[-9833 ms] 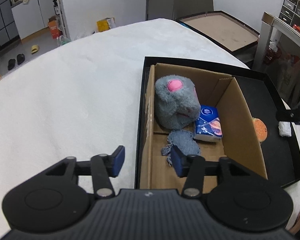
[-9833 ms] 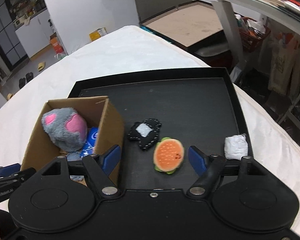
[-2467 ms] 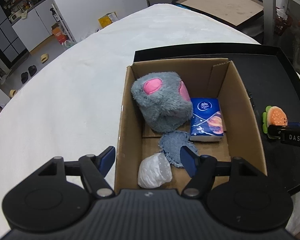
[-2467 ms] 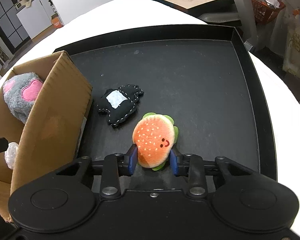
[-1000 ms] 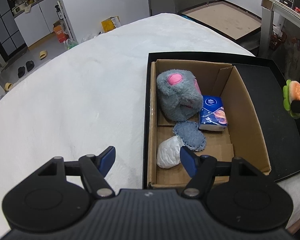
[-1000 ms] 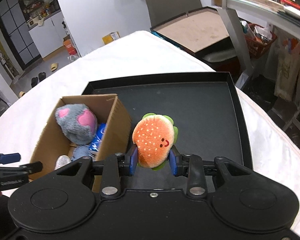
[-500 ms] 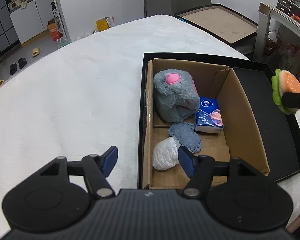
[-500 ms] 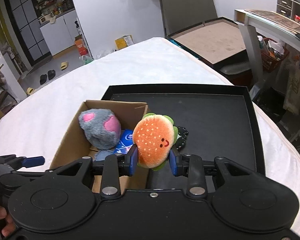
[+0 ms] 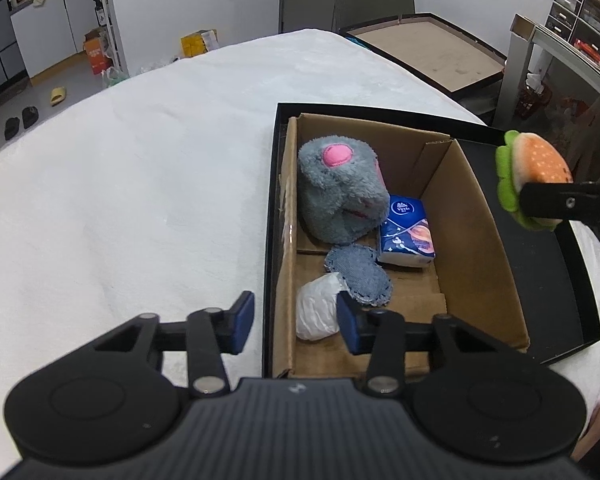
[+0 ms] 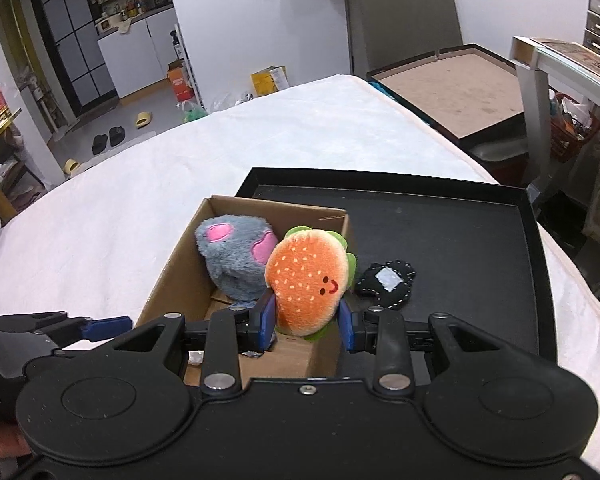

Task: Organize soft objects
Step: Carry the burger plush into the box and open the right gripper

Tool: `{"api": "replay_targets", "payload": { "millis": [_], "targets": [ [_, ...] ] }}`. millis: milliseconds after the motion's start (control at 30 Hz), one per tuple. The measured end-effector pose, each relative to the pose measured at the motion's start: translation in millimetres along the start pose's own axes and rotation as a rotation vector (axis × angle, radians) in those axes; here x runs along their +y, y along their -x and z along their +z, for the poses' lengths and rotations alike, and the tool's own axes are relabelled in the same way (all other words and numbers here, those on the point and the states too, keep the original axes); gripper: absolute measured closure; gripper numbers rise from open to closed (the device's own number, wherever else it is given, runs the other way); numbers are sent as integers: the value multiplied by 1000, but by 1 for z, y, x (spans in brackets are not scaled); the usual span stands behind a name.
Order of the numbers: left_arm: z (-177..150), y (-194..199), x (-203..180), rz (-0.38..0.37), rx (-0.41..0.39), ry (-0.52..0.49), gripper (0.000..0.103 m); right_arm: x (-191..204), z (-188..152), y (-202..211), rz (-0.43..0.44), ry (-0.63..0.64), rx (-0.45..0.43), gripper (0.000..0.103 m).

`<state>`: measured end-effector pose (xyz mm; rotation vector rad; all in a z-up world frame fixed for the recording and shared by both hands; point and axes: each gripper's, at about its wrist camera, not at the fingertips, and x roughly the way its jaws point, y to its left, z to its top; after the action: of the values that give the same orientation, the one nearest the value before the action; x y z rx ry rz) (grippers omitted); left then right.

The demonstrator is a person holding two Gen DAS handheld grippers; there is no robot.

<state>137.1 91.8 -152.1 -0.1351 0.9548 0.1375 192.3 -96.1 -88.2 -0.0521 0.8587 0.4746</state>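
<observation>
A: White cloth under everything. What's in your right gripper (image 10: 306, 326)?

B: Its pads pinch the burger plush (image 10: 308, 282), lifted over the cardboard box (image 10: 168, 276) so it can drop in.

A: Beyond the fingers?

B: The grey plush (image 10: 236, 260) sits inside already. Your left gripper (image 9: 296, 322) is closing on nothing, just short of the box's near corner.

Orange burger plush (image 10: 306, 280) held above cardboard box (image 9: 472, 216), grey plush (image 9: 340, 192) inside, black plush (image 10: 386, 282) on tray
</observation>
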Motion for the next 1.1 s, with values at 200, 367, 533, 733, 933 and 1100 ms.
{"api": "replay_targets", "payload": {
  "millis": [200, 367, 533, 733, 933, 1100],
  "targets": [
    [-1, -4, 4, -32, 6, 16, 82, 14, 1, -4, 6, 19, 5, 71],
    [-2, -4, 11, -42, 4, 47, 90, 23, 3, -6, 18, 33, 7, 71],
    [-3, -5, 17, -53, 5, 71, 93, 37, 3, -11, 34, 54, 18, 71],
    [-4, -6, 19, -64, 2, 76, 93, 49, 1, -23, 38, 68, 47, 71],
    [-4, -7, 21, -73, 4, 82, 93, 57, 4, -31, 71, 61, 44, 57],
    [-3, -7, 19, -67, 5, 80, 93, 51, 4, -27, 63, 52, 40, 56]
  ]
}}
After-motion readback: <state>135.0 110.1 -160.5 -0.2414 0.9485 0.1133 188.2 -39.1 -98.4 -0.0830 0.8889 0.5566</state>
